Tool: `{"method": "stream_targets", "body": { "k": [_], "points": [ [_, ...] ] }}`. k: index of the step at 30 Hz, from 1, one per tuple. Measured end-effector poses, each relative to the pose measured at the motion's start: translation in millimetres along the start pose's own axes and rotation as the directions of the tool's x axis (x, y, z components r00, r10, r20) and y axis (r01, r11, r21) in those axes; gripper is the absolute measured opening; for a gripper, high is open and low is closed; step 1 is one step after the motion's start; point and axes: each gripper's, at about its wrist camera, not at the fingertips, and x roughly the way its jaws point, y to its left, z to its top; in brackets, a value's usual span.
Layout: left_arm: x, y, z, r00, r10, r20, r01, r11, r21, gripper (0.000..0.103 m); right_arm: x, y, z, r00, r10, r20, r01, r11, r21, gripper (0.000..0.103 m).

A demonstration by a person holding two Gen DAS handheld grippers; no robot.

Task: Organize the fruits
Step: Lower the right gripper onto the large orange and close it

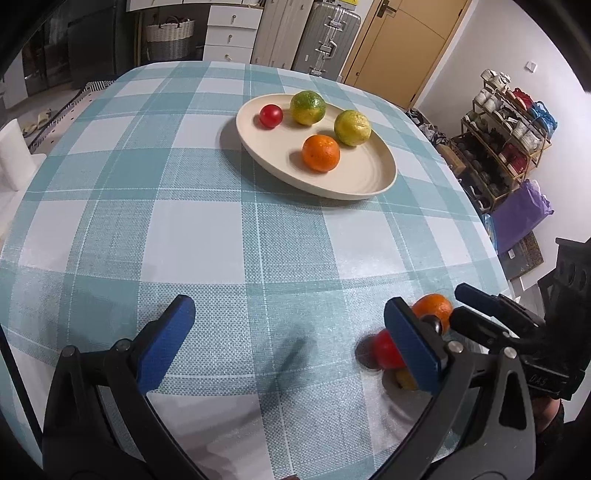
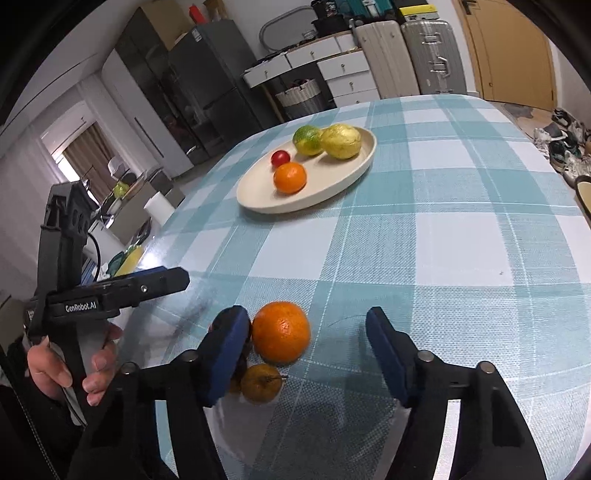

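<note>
A cream oval plate (image 1: 365,177) (image 2: 351,173) on the checked table holds a small red fruit (image 1: 270,116), a green-yellow citrus (image 1: 307,108), a yellow-green citrus (image 1: 352,127) and an orange (image 1: 320,153). Near the table's front edge lie a loose orange (image 2: 281,331) (image 1: 435,307), a small brownish-yellow fruit (image 2: 261,382) and a red fruit (image 1: 384,350). My right gripper (image 2: 308,354) is open, its jaws on either side of the loose orange, the left pad touching or nearly touching it. My left gripper (image 1: 291,345) is open and empty over bare cloth, to the left of the loose fruits.
The table (image 1: 184,236) is covered by a teal and white checked cloth. Behind it stand drawers (image 1: 231,33), suitcases (image 1: 325,37) and a door (image 1: 402,48). A shoe rack (image 1: 506,136) stands at the right. The table edge lies close to the loose fruits.
</note>
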Motion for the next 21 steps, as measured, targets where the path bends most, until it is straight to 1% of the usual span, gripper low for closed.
{"method": "stream_targets", "body": {
  "k": [1, 4, 5, 6, 8, 10, 14, 15, 18, 21],
  "points": [
    [0.7, -0.6, -0.2, 1.0, 0.0, -0.004, 0.0, 1.0, 0.002, 0.102, 0.6, 1.2, -0.5, 1.0, 0.003, -0.001, -0.003, 1.0, -0.007, 0.068],
    [2.6, -1.8, -0.7, 1.0, -0.005, -0.012, 0.005, 1.0, 0.003, 0.102, 3.0, 5.3, -1.3, 1.0, 0.006, -0.006, -0.006, 1.0, -0.026, 0.058],
    [3.0, -2.3, -0.7, 1.0, -0.006, -0.013, 0.006, 1.0, 0.003, 0.102, 4.6, 7.4, -1.7, 1.0, -0.009, -0.01, 0.008, 0.999, -0.04, 0.054],
    [3.4, -2.4, -0.5, 1.0, -0.005, -0.014, 0.005, 1.0, 0.003, 0.102, 6.4, 9.2, -2.0, 1.0, -0.022, -0.017, 0.021, 0.998, -0.052, 0.052],
    [3.9, -3.0, -0.1, 1.0, -0.008, -0.015, 0.008, 1.0, 0.004, 0.102, 9.0, 10.5, -2.2, 1.0, 0.008, -0.026, -0.009, 0.999, -0.052, 0.049],
    [4.2, -3.2, -0.6, 1.0, -0.005, -0.014, 0.005, 1.0, 0.004, 0.102, 11.5, 10.9, -2.4, 0.999, 0.018, -0.036, -0.02, 0.999, -0.05, 0.046],
    [4.9, -3.1, -1.6, 1.0, -0.006, -0.018, 0.006, 1.0, 0.002, 0.102, 15.6, 10.1, -1.8, 0.997, 0.067, -0.047, -0.069, 0.997, -0.03, 0.035],
    [5.3, -3.3, -1.9, 1.0, -0.007, -0.021, 0.007, 1.0, 0.001, 0.102, 16.0, 10.7, -2.0, 0.996, 0.079, -0.049, -0.08, 0.996, -0.027, 0.033],
    [6.2, -3.2, -3.4, 1.0, -0.01, -0.025, 0.01, 1.0, 0.002, 0.102, 15.8, 10.5, -2.7, 0.995, 0.087, -0.046, -0.088, 0.996, -0.017, 0.033],
    [5.9, -2.5, -4.6, 0.999, -0.017, -0.027, 0.017, 1.0, 0.002, 0.102, 14.8, 5.9, -3.1, 0.993, 0.109, -0.042, -0.109, 0.994, 0.018, 0.032]
  ]
}}
